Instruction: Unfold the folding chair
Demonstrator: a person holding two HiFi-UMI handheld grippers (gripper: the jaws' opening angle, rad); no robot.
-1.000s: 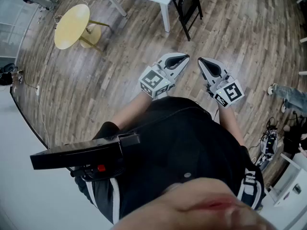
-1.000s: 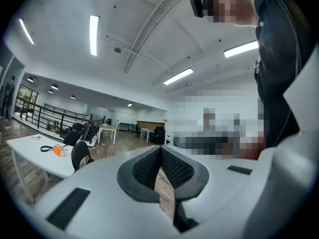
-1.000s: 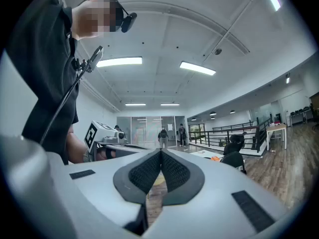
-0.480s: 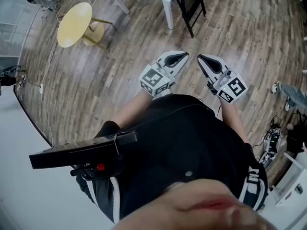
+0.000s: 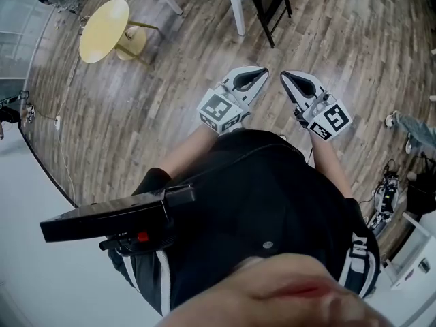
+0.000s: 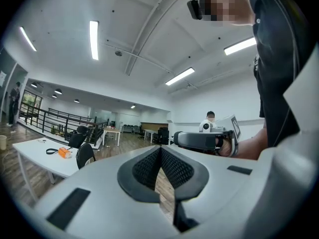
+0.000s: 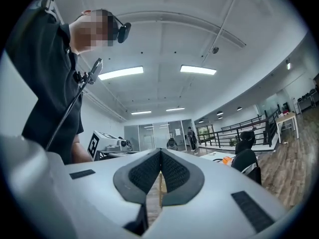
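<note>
Wooden plank floor [image 5: 170, 80] underfoot, with black folding chair [image 5: 269, 5] beside white bench [image 5: 238, 16]. Held left gripper [image 5: 263, 71] and right gripper [image 5: 283, 75] side by side, fingers [image 6: 147, 166] closed on nothing.

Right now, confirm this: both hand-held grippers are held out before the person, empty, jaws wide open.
Wrong on the jaws: they are shut. Each gripper view shows it, for the left hand-held gripper and the right hand-held gripper. Both are held out, empty.

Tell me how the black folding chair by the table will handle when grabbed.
The chair looks like thin dark tubing, so probably stiff and light. Standing narrow on slim legs, it may tip or swing open when pulled. Its feet could slide on the wood floor.
</note>
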